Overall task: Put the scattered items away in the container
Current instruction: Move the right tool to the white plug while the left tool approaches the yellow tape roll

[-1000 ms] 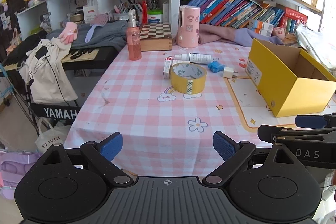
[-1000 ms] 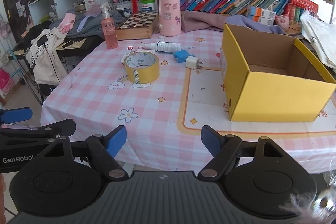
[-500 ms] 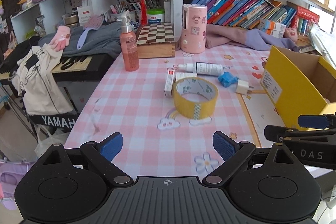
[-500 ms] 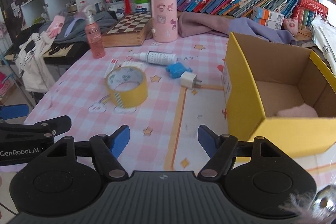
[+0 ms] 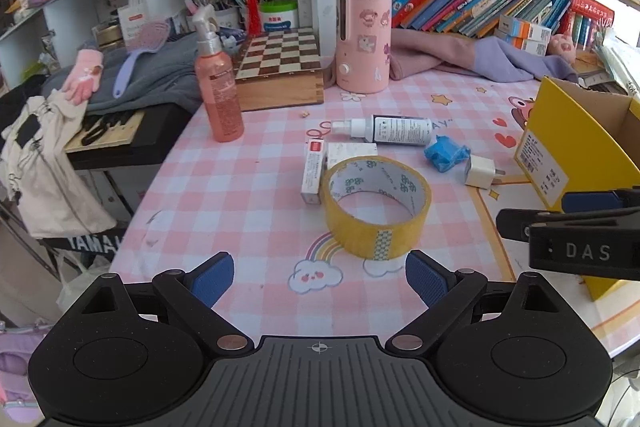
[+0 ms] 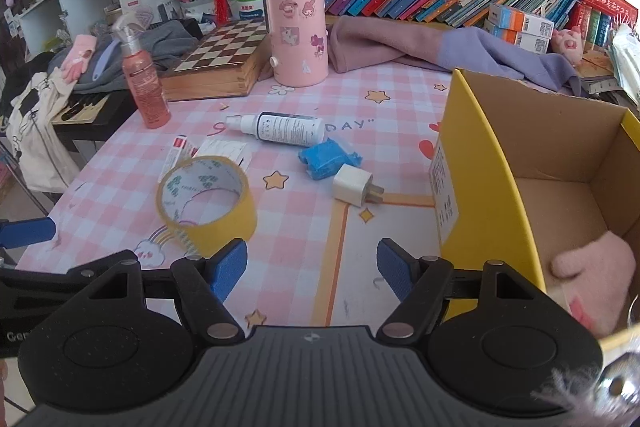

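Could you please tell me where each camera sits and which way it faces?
Left wrist: on the left hand-held gripper, open, facing the tape roll; the right hand-held gripper enters at right.
Right wrist: on the right hand-held gripper, open, facing the white charger beside the yellow box; the left one enters at left.
Shared: tape roll, charger, box.

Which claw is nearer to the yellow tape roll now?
Left, but narrowly. The left claw is open just in front of the tape roll, nearly lined up with it. The right claw is open too, with the roll off to its left.
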